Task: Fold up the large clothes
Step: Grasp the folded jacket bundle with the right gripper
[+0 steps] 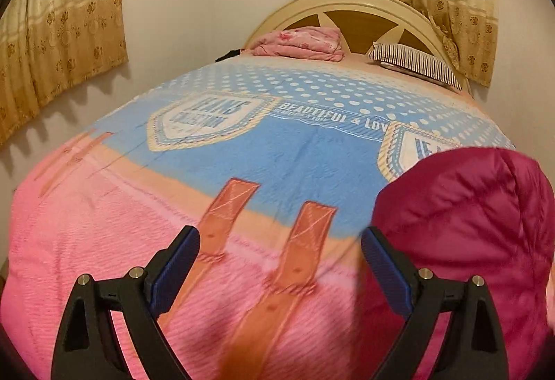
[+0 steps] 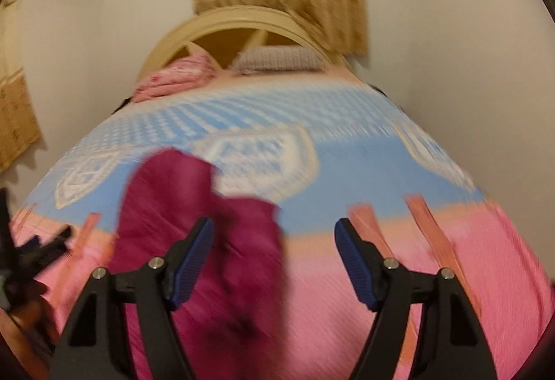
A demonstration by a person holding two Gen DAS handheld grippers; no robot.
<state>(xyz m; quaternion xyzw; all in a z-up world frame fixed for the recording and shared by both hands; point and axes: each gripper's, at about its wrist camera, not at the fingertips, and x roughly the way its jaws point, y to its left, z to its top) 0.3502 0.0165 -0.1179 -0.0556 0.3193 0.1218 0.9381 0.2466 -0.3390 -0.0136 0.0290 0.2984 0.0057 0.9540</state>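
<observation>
A magenta padded garment [image 1: 464,227] lies bunched on the bed's pink and blue blanket [image 1: 242,151], at the right of the left wrist view. My left gripper [image 1: 280,244] is open and empty, just left of the garment. In the blurred right wrist view the garment [image 2: 194,217] lies under and ahead of my right gripper [image 2: 274,234], which is open with the cloth between its left finger and the middle. The left gripper [image 2: 31,251] shows at that view's left edge.
A folded pink cloth [image 1: 301,43] and a striped pillow [image 1: 416,62] lie by the curved headboard [image 1: 347,3]. Curtains [image 1: 62,33] hang on the walls on both sides. The wall runs close along the bed's left side.
</observation>
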